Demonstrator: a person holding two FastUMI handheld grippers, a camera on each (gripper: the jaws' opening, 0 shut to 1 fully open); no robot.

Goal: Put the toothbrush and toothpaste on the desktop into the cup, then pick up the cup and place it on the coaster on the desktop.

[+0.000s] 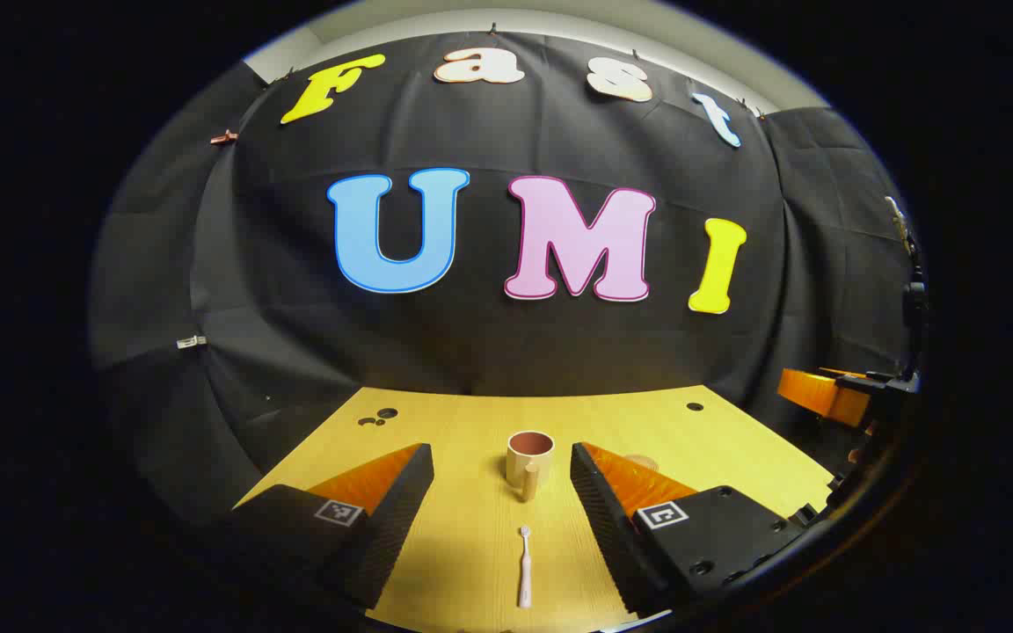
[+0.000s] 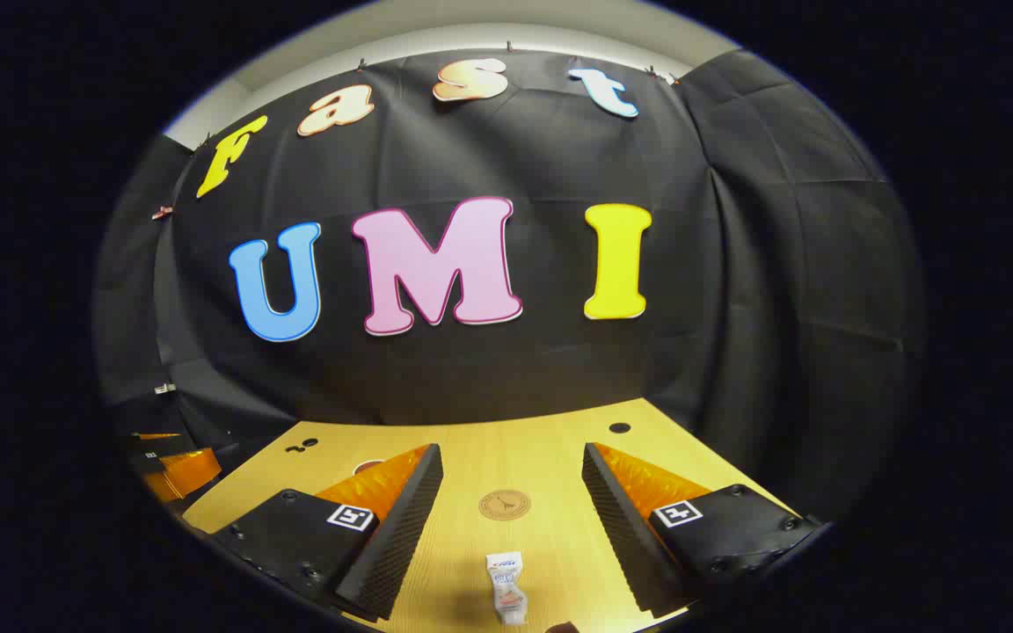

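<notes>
Both tongs are spread wide with nothing in them. The left gripper (image 1: 502, 510) has the toothbrush (image 1: 524, 567) lying flat on the desktop (image 1: 471, 422) between its fingers, with the cup (image 1: 529, 462) standing farther ahead. The right gripper (image 2: 511, 514) has the toothpaste (image 2: 506, 587) between its fingers, close in, and the coaster (image 2: 505, 505) just ahead.

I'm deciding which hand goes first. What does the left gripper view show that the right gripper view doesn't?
Left gripper view: the cup standing upright beyond the open left claw, and the toothbrush lying on the desktop between its fingers. Right gripper view: the toothpaste between the open right claw fingers, with the coaster beyond it. Both share the wooden desktop and the black cloth wall.
</notes>
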